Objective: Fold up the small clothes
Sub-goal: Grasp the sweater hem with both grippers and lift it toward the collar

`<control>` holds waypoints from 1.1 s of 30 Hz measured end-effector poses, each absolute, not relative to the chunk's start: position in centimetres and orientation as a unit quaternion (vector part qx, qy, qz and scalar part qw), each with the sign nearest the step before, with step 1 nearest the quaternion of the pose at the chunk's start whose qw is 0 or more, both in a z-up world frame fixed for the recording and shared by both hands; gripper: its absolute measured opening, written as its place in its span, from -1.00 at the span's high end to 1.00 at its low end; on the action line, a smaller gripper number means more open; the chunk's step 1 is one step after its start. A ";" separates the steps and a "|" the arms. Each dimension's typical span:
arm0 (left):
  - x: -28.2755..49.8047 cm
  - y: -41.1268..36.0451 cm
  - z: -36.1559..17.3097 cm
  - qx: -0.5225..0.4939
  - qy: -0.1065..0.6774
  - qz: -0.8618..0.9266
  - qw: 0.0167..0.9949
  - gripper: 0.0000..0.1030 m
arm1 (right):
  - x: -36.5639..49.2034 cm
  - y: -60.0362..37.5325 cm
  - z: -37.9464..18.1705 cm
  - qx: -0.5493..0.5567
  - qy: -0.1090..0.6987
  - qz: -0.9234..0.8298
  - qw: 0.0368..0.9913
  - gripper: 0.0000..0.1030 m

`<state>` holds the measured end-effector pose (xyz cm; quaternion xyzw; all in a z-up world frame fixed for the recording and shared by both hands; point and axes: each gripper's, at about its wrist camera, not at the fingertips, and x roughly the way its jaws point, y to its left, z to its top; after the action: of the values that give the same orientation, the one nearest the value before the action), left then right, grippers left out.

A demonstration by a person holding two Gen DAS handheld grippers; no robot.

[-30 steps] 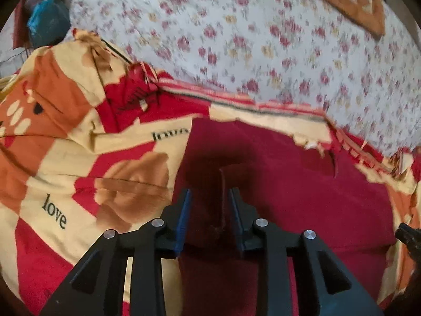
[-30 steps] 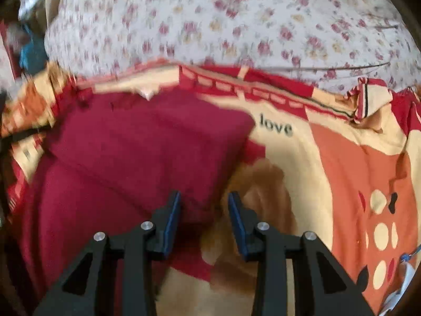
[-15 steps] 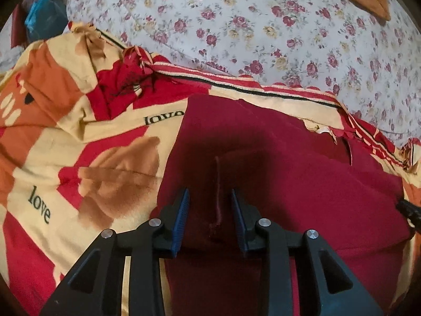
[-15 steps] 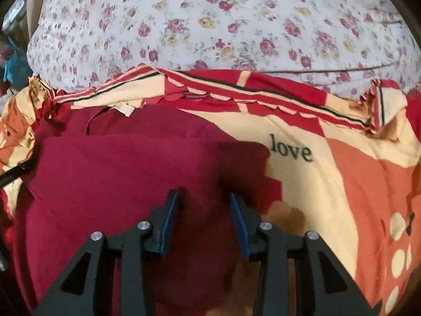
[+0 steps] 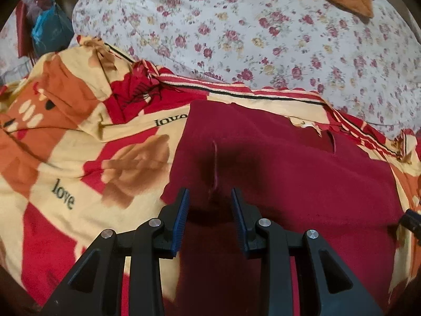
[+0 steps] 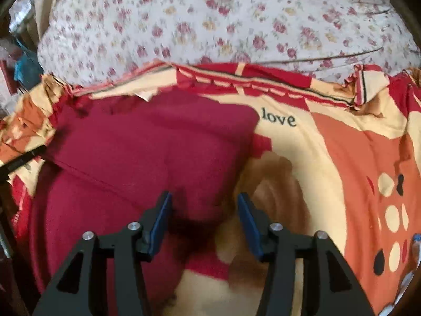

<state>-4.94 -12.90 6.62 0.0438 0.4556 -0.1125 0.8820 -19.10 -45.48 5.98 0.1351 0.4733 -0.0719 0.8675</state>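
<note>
From my left wrist camera, my left hand-held gripper (image 5: 210,208) has its jaws apart and holds nothing. It hangs just over the dark red cloth (image 5: 289,173). A little raised fold of the cloth (image 5: 214,168) sits just in front of my blue pads (image 5: 181,221). The cloth lies on a blanket (image 5: 79,158) with red, orange and yellow shapes and the word "love". Behind it is a flowery sheet (image 5: 263,26) on the bed.

From my right wrist camera, my right hand-held gripper (image 6: 204,216) is open wide and holds nothing. It is over the right edge of the dark red cloth (image 6: 144,152), which looks folded over. The blanket (image 6: 342,158) spreads out to the right. The flowery sheet (image 6: 210,21) looks blurry here.
</note>
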 end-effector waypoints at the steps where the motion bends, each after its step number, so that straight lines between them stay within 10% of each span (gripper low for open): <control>1: -5.4 -12.7 6.8 0.044 0.455 -0.115 0.882 0.77 | -19.7 -45.2 6.3 0.137 0.474 -0.066 0.867 -0.25; 18: -17.0 -7.5 5.2 0.017 0.519 -0.154 0.841 0.70 | -28.7 -38.2 4.4 0.160 0.519 0.052 0.838 -0.26; 20: -18.0 -7.2 5.2 0.017 0.520 -0.156 0.840 0.70 | -28.4 -37.8 3.5 0.160 0.522 0.053 0.836 -0.15; 22: -19.1 -6.8 5.4 0.016 0.520 -0.159 0.839 0.70 | -28.2 -37.1 2.9 0.139 0.525 0.040 0.839 0.63; 24: -19.9 -6.3 5.7 0.017 0.519 -0.159 0.840 0.70 | -28.8 -36.6 3.7 0.108 0.509 0.038 0.853 0.86; 33: -22.9 -4.3 4.4 0.020 0.538 -0.154 0.828 0.70 | -30.4 -38.0 4.4 0.077 0.504 -0.008 0.860 0.89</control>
<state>-22.94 -4.28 4.40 0.0203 0.5384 -0.1539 0.8283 -30.43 -38.00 4.41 0.0771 0.5039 -0.0078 0.8603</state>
